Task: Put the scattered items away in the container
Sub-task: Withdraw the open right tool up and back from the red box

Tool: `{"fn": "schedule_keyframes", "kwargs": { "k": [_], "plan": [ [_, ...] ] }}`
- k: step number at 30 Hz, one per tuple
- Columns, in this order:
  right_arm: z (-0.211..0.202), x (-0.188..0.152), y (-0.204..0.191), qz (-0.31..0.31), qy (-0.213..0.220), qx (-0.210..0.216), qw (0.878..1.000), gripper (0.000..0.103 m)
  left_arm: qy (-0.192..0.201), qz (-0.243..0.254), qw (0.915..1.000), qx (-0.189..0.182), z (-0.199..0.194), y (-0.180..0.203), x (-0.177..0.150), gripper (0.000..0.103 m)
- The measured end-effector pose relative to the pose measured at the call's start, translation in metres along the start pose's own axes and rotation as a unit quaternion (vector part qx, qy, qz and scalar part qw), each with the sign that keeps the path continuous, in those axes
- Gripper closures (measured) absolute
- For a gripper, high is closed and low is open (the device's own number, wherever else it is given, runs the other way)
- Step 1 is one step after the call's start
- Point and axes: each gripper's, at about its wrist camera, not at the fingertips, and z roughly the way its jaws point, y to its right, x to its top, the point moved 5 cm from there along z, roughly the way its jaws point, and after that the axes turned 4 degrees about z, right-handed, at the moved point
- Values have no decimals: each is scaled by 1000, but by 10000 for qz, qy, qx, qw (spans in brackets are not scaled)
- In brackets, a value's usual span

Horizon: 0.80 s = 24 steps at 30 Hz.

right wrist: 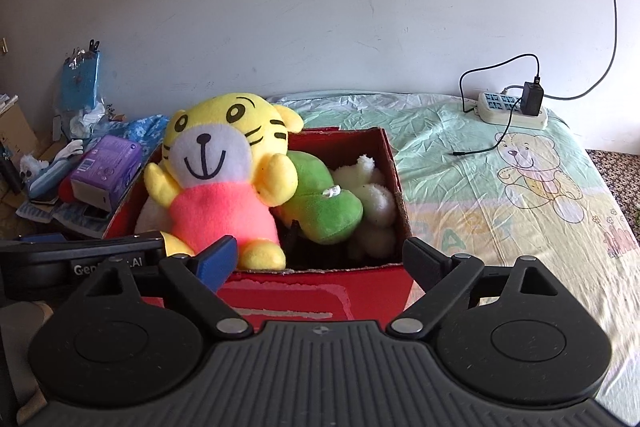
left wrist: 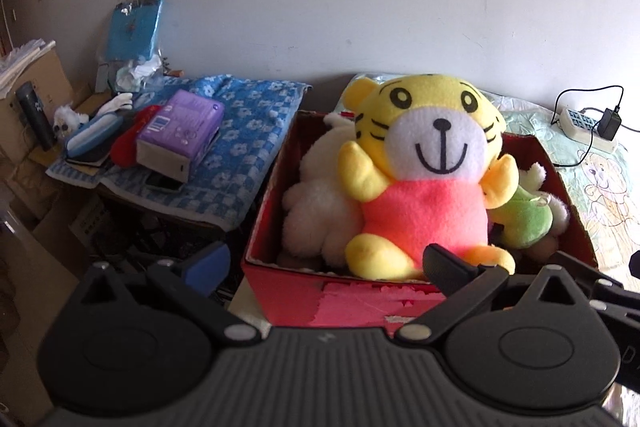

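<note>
A red cardboard box (left wrist: pixel 352 301) (right wrist: pixel 360 287) stands on the bed. In it sits a yellow tiger plush (left wrist: pixel 424 163) (right wrist: pixel 218 179) in a pink shirt, upright. Beside it lie a white plush (left wrist: pixel 320 211) (right wrist: pixel 372 199) and a green plush (left wrist: pixel 524 223) (right wrist: pixel 324 207). My left gripper (left wrist: pixel 332 261) is open and empty just in front of the box's near wall. My right gripper (right wrist: pixel 320 259) is open and empty, also in front of the near wall. The left gripper's body shows at the left edge of the right wrist view (right wrist: pixel 72 259).
A side table with a blue flowered cloth (left wrist: pixel 244 135) holds a purple pack (left wrist: pixel 180 131) (right wrist: pixel 108 175) and other clutter. A power strip with a charger (left wrist: pixel 588 131) (right wrist: pixel 516 109) lies on the bedsheet (right wrist: pixel 500 195) near the wall.
</note>
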Motion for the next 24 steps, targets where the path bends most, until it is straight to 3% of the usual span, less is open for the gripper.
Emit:
{"fn": "schedule_keyframes", "kwargs": {
  "k": [2,8,13,24],
  "plan": [
    [-3,-4,7,9,-73,21,10000,11,10,48,9999,153,-5,8,-6,0],
    [-6,-16,29,125,-341,169,9992,11,-425,-92,9990,83,-11,26,-29,0],
    [-10,-26,40,72,-469,266,9985,11,-547,-34,9981,266,-19,42,-48,0],
    [-11,-47,99,522,-807,-111,9953,11,-877,229,9958,101,-26,91,-84,0]
  ]
}}
